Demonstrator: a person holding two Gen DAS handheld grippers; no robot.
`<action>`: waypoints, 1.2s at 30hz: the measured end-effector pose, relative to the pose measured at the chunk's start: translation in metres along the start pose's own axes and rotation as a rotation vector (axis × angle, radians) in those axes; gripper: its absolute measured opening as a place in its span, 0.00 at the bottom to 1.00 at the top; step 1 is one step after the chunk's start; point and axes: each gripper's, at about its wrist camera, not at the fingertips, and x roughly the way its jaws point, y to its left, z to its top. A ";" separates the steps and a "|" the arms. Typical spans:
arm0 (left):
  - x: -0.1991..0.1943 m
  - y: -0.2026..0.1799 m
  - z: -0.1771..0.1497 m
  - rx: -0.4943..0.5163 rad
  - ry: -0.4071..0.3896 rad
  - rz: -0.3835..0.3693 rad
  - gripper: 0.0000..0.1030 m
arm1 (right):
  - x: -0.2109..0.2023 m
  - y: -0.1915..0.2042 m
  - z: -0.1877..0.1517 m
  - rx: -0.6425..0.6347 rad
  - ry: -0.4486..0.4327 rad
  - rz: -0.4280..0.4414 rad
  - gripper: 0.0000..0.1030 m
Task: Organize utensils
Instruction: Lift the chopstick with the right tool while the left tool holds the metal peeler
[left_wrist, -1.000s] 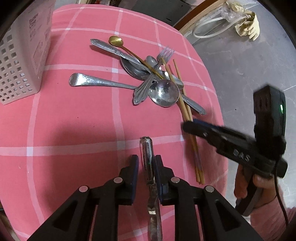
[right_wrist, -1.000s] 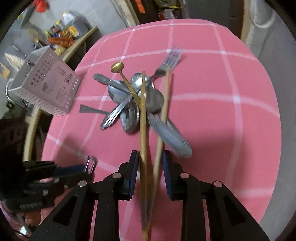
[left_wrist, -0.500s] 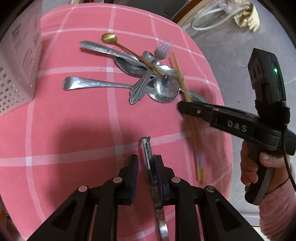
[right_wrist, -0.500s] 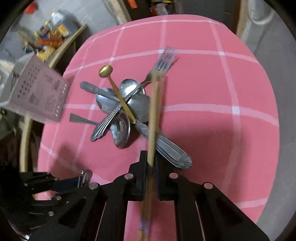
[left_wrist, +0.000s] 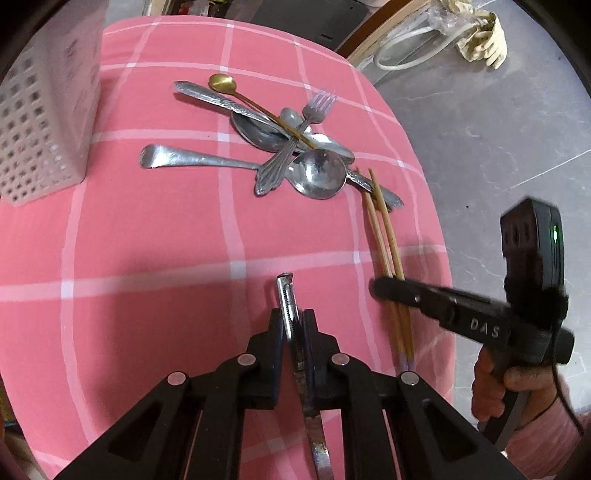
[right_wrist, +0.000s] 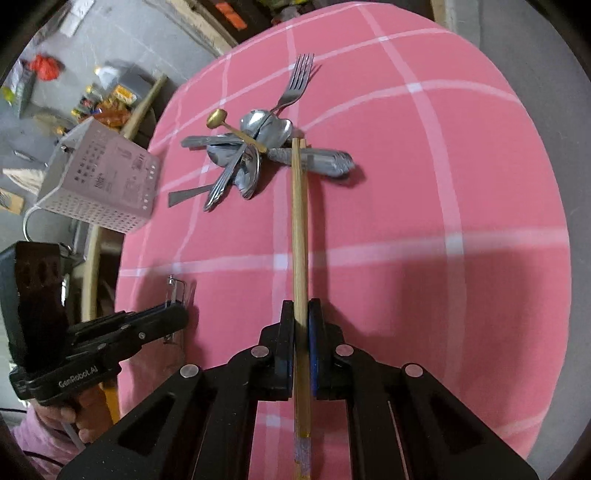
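Right tool (right_wrist: 301, 323) is clamped on the chopsticks (right_wrist: 299, 221), their tips at the cutlery pile (right_wrist: 255, 147); left tool (left_wrist: 292, 326) grips a peeler (left_wrist: 290, 306).

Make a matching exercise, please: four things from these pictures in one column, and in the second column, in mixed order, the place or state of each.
Things:
1. chopsticks
2. peeler
3. gold spoon
4. basket

Places or states:
A. stands upright at the table's edge
B. lies across the pile of cutlery
C. pinched in the right claw
D. pinched in the left claw

Pairs: 1-C, 2-D, 3-B, 4-A
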 end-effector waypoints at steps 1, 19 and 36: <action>-0.002 0.001 -0.002 -0.003 -0.009 -0.007 0.09 | -0.003 -0.001 -0.003 0.012 -0.022 0.014 0.06; -0.052 -0.002 -0.018 0.040 -0.160 -0.029 0.09 | -0.019 0.019 -0.021 0.017 -0.118 0.005 0.06; -0.059 -0.002 -0.017 0.049 -0.178 -0.046 0.08 | -0.064 0.053 -0.040 -0.087 -0.224 -0.197 0.06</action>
